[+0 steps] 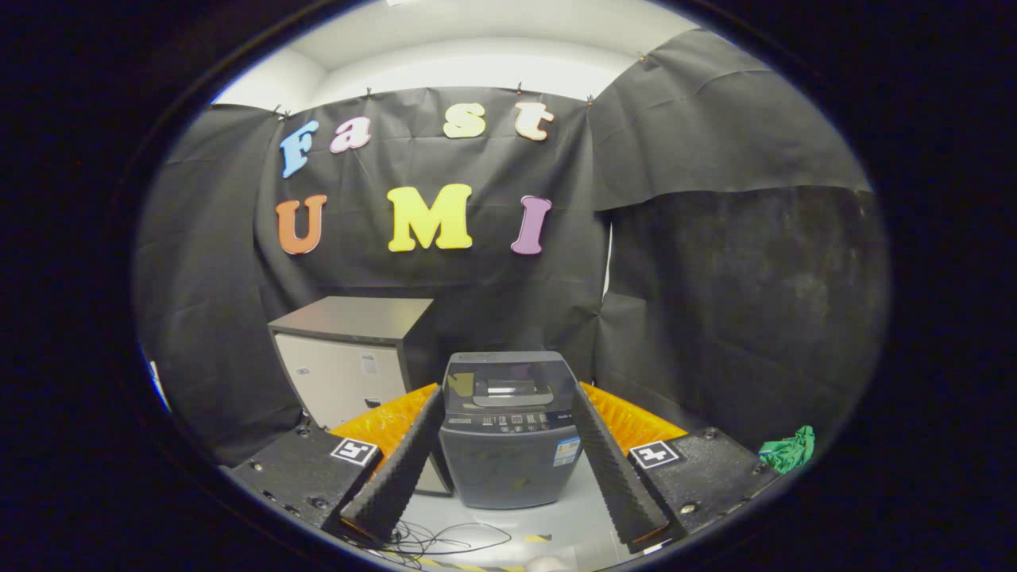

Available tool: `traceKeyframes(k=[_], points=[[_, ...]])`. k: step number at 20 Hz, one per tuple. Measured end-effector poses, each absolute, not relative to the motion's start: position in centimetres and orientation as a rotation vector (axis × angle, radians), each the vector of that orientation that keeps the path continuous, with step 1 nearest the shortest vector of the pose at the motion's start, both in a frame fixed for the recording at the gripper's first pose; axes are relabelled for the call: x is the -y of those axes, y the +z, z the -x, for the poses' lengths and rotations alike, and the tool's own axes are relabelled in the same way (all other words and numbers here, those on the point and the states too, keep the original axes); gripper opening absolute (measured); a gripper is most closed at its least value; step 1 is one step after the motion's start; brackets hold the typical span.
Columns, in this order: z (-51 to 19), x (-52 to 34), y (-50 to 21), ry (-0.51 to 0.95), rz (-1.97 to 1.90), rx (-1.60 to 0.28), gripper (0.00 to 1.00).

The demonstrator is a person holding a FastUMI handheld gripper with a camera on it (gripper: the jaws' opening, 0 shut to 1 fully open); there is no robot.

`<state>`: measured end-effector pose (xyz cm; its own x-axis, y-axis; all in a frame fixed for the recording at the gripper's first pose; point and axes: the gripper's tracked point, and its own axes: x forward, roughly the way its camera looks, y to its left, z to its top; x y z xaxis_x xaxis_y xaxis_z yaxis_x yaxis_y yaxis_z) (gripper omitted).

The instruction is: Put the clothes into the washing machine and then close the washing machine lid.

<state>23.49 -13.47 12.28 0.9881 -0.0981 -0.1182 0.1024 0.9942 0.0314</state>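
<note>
Two fingers of the gripper stand wide apart with nothing held between them. Off to their right, beside the right finger's mount and well apart from the machine, lies a crumpled green cloth. Straight ahead, framed in the gap between the fingers, sits the washing machine; its dark glass lid appears to lie down. A grey cabinet stands beyond, left.
</note>
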Motion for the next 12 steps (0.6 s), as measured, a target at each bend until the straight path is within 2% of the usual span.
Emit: traceKeyframes(k=[7, 12], points=[[-16.3, 10.4, 9.2, -0.046, -0.091, -0.164, 1.0], [-15.9, 10.3, 9.5, -0.055, -0.062, -0.162, 1.0]])
